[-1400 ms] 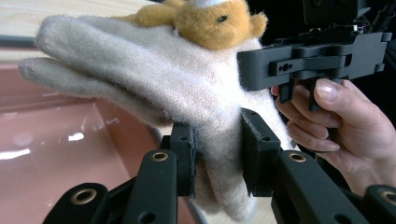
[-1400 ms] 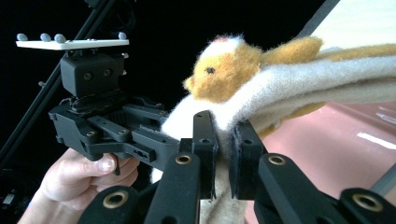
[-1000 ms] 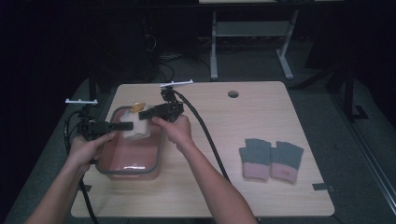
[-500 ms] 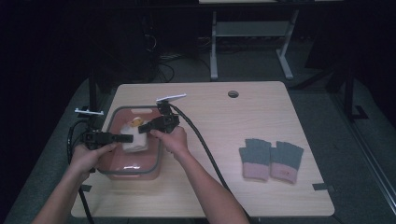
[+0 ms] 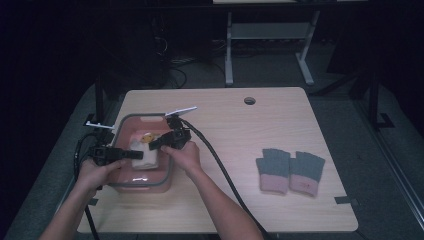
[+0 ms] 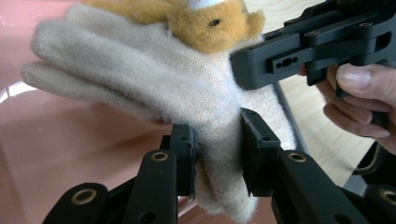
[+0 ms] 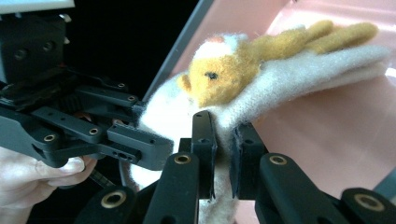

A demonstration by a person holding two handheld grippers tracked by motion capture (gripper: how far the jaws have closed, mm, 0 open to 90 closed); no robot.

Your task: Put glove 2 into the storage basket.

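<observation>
On the wooden table point(image 5: 230, 115), a pink bin point(image 5: 142, 120) with a grey rim sits at the left side, and a pair of grey and pink gloves point(image 5: 290, 171) lies well apart at the right. Over the bin hangs a cream glove point(image 6: 154, 88) with a small orange plush animal point(image 6: 205, 23) on it, held from both sides. The left gripper point(image 6: 217, 158) is clamped on the glove's cuff edge, and the right gripper point(image 7: 222, 154) pinches the same cuff just beside it, both with narrow jaws.

Both the left gripper point(image 5: 131, 154) and the right gripper point(image 5: 156, 144) are matte black linkage frames with brass-ringed pivots, small screw holes in flat rectangular pads, white bar markers on top and thick black cables, held in bare, sleeveless arms.
</observation>
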